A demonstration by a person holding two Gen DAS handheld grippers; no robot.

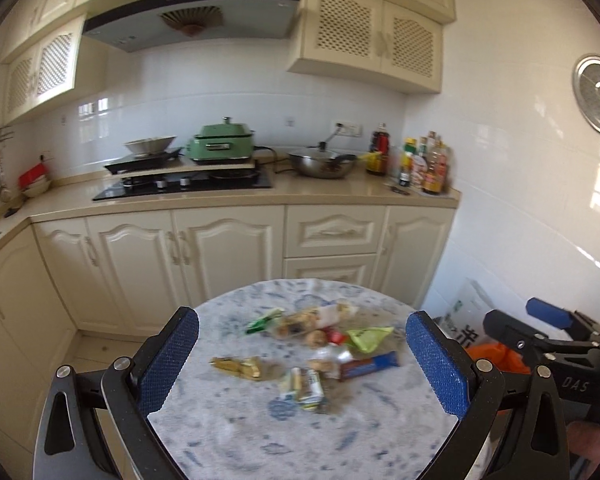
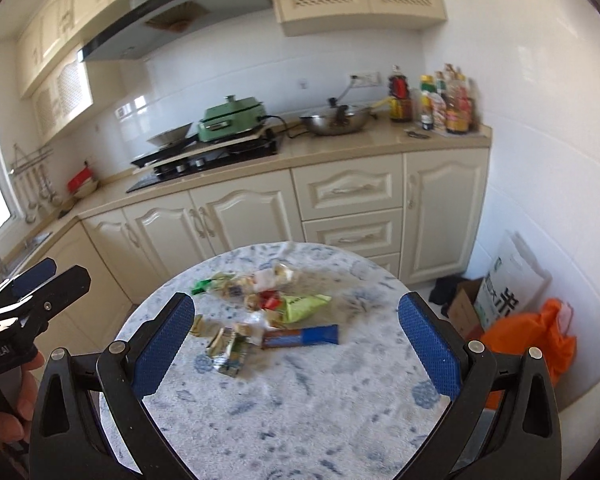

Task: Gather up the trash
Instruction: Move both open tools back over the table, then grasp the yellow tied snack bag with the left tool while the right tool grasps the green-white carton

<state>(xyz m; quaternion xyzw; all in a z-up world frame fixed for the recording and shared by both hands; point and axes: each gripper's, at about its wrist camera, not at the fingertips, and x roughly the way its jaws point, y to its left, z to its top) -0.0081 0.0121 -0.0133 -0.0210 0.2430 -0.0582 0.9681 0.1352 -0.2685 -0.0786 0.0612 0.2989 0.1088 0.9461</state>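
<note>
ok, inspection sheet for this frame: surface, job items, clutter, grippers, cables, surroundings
Surface: round table under a blue-and-white patterned cloth, near half bare.
Job's things: loose wrappers grouped mid-table, among them a blue and brown bar wrapper, a green packet, a gold wrapper and a green-white wrapper.
Clutter: nothing seen on the table besides the wrappers.
Grippers: left gripper open, empty, above the table; right gripper open, empty, likewise.
Cables: black cord on the counter behind the green cooker.
Surroundings: orange bag and cardboard box on the floor to the right; wok; bottles.
</note>
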